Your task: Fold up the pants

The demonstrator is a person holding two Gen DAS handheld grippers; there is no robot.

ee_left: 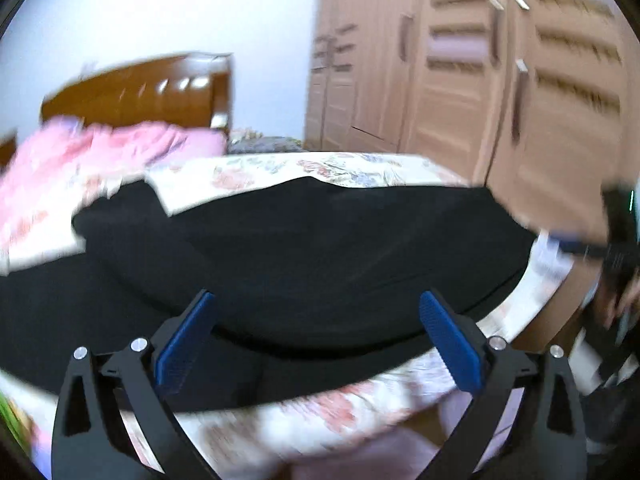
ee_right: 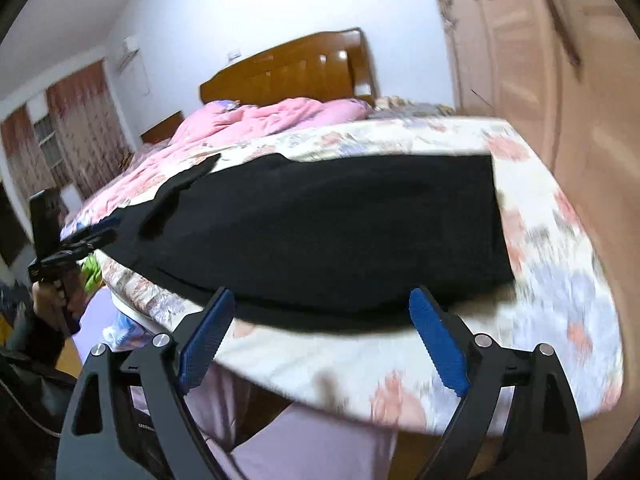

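Black pants (ee_left: pixel 320 256) lie spread flat across the foot of a bed with a floral sheet (ee_left: pixel 360 400); they also show in the right wrist view (ee_right: pixel 340 232). My left gripper (ee_left: pixel 316 312) is open and empty, its blue pads just above the pants' near edge. My right gripper (ee_right: pixel 322 308) is open and empty, at the near edge of the pants over the sheet (ee_right: pixel 360 360). The right gripper also shows at the far right of the left wrist view (ee_left: pixel 580 246). The left gripper shows at the left of the right wrist view (ee_right: pixel 90 236). Both views are motion-blurred.
A pink quilt (ee_right: pixel 248 128) is bunched near the wooden headboard (ee_right: pixel 296 68). A light wooden wardrobe (ee_left: pixel 480 80) stands beside the bed. A curtained window (ee_right: pixel 76 132) is at the far left. The bed edge drops to a lilac skirt (ee_right: pixel 312 440).
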